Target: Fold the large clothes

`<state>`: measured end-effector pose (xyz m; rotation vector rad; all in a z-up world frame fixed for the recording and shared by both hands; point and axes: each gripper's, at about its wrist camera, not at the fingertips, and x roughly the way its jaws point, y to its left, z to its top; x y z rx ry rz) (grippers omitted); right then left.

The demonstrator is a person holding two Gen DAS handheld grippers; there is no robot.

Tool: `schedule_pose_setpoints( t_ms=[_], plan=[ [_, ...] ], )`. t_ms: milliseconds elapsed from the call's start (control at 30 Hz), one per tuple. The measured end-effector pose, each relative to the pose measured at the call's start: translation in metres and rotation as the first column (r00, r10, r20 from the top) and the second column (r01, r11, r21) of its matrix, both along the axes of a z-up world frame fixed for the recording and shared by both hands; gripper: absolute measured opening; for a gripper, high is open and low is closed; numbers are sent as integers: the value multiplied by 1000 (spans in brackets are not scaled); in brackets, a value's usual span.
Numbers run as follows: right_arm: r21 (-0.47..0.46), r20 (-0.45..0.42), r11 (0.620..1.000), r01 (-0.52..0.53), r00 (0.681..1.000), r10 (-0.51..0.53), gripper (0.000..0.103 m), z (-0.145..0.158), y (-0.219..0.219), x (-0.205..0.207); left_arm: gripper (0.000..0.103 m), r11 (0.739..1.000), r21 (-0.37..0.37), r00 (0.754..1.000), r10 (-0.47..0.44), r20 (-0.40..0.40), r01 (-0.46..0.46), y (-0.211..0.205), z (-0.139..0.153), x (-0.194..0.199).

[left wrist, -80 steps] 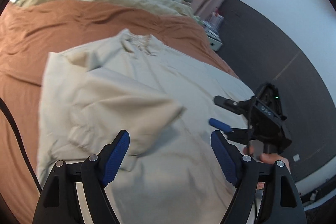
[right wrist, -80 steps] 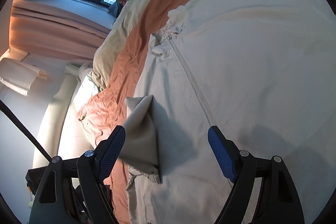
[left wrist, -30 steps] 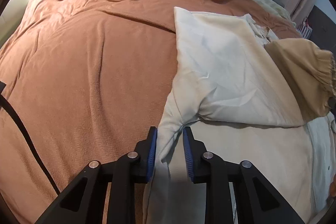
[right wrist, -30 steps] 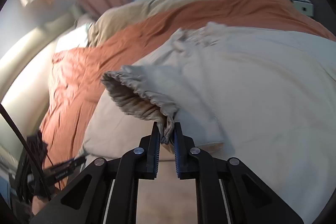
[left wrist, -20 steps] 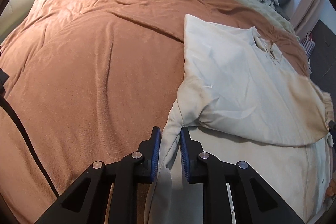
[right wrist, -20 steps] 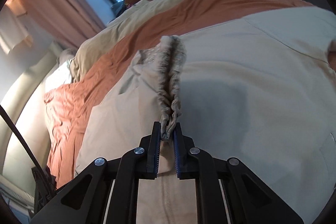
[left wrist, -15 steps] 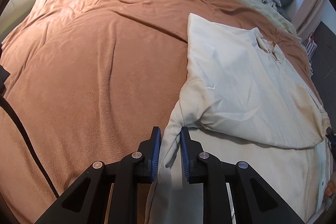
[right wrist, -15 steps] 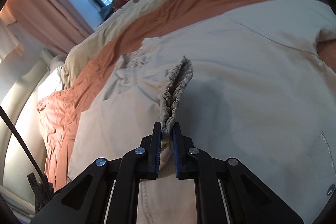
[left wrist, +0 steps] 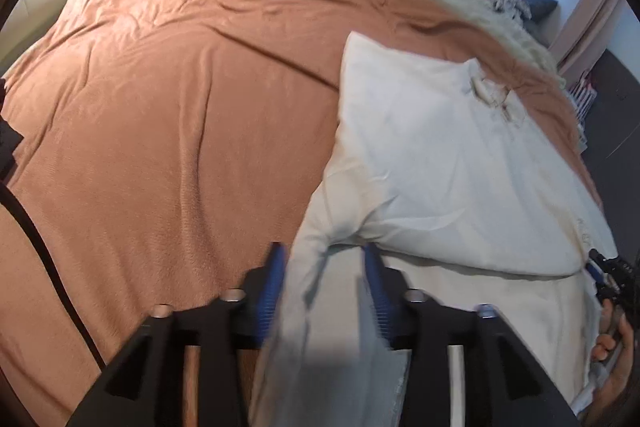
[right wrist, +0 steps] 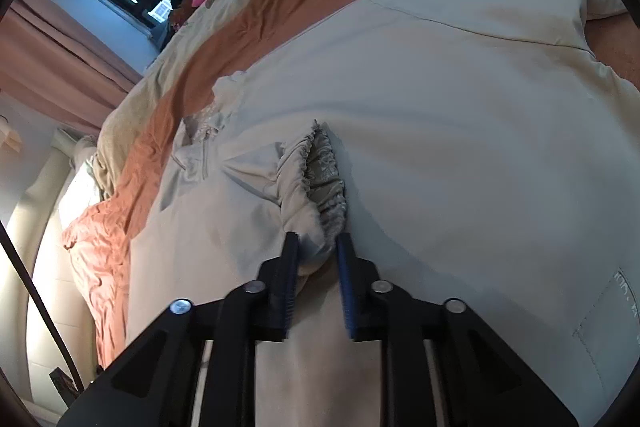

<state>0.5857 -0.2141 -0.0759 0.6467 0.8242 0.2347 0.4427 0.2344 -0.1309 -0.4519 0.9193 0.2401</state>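
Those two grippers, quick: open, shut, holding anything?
Left gripper: just opened, jacket edge loose between its jaws.
Right gripper: just opened, sleeve cuff released.

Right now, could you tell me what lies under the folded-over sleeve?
The sleeve lies across the jacket front, its gathered cuff beside the zipper. The jacket part beneath it is covered, so unseen.

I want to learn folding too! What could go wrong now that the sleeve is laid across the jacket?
The gathered cuff lies bunched between the right gripper's just-opened jaws; pulling back could snag it and undo the fold. The left gripper, jaws also just opened, straddles the jacket's edge, which looks puckered and might stay creased.
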Motion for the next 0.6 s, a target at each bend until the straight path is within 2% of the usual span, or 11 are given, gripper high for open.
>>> schedule_pose_setpoints(
  t_ms=[33, 67, 133, 233, 433, 600],
  plan=[
    [22, 9, 1000, -3, 1000, 3, 58, 0, -6, -3, 72, 1000, 4, 1000, 4, 28, -4, -2, 9, -7],
    [46, 19, 999, -2, 1000, 2, 81, 1, -10, -5, 77, 1000, 12, 999, 7, 46, -8, -4, 15, -12],
    [83, 40, 996, 9, 999, -13, 82, 6, -21, -15, 77, 999, 33, 997, 9, 81, -11, -11, 30, -22],
    [89, 48, 996, 21, 999, -25, 82, 10, -35, -31, 77, 999, 45, 994, 1, 109, -6, -21, 45, -31],
    [123, 72, 984, 128, 988, -138, 82, 16, -83, -57, 77, 997, 64, 983, -44, 179, 33, -50, 74, -35],
    [125, 97, 965, 232, 965, -244, 82, 21, -136, -62, 77, 989, 114, 980, -109, 169, 90, -79, 81, -22]
  ],
)
